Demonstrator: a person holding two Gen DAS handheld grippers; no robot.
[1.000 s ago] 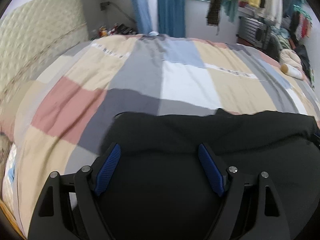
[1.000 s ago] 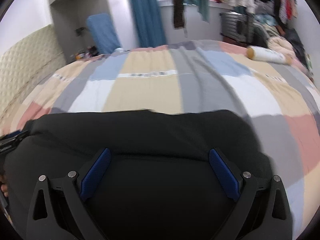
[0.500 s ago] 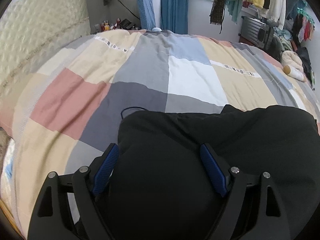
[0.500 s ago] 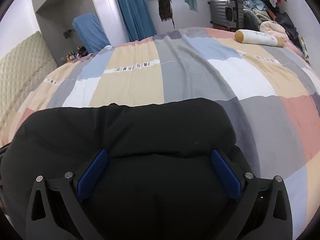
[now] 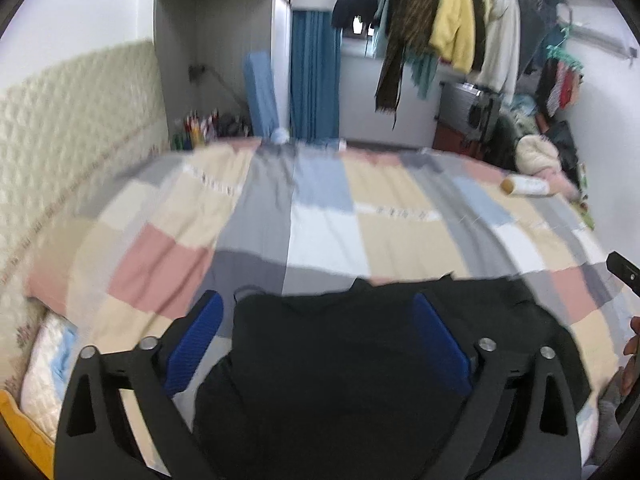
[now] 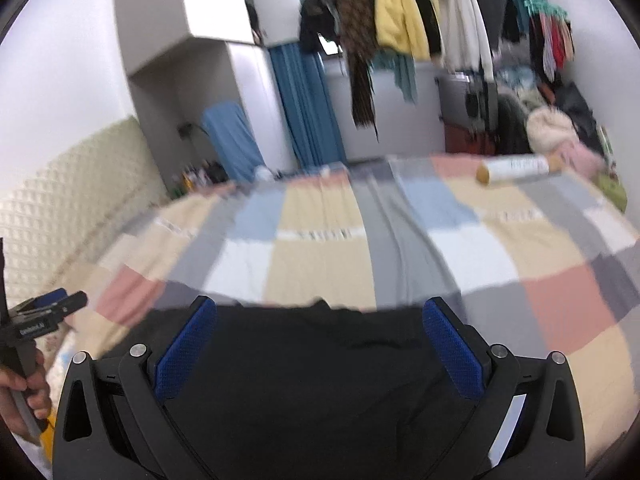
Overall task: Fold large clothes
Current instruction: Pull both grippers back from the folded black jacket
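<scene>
From my left wrist camera I get the quilted headboard running down the left side and a pale pillow tucked at the bed's near-left corner. At the far right edge of that view a black gripper tip and a few fingertips of the person's other hand poke in. The right wrist camera shows the mirror of that: the left gripper seen from the side at the left edge, with the person's hand wrapped round its handle. That view also gives me more of the pink and grey squares on the right of the patchwork bedspread, and a clearer look at the white cylinder lying near the far right of the bed.

Both views share the hanging clothes and the blue curtain at the back — blurred in each.

The black garment lies flat on the near part of the bedspread, a wide dark slab with a fairly straight far edge and a small raised nub at its middle; I can make out no detail in the fabric.

The left gripper's fingers are spreading apart, nothing pinched, the garment lying below them. The right gripper stands wide as well, pads clear of the cloth.
</scene>
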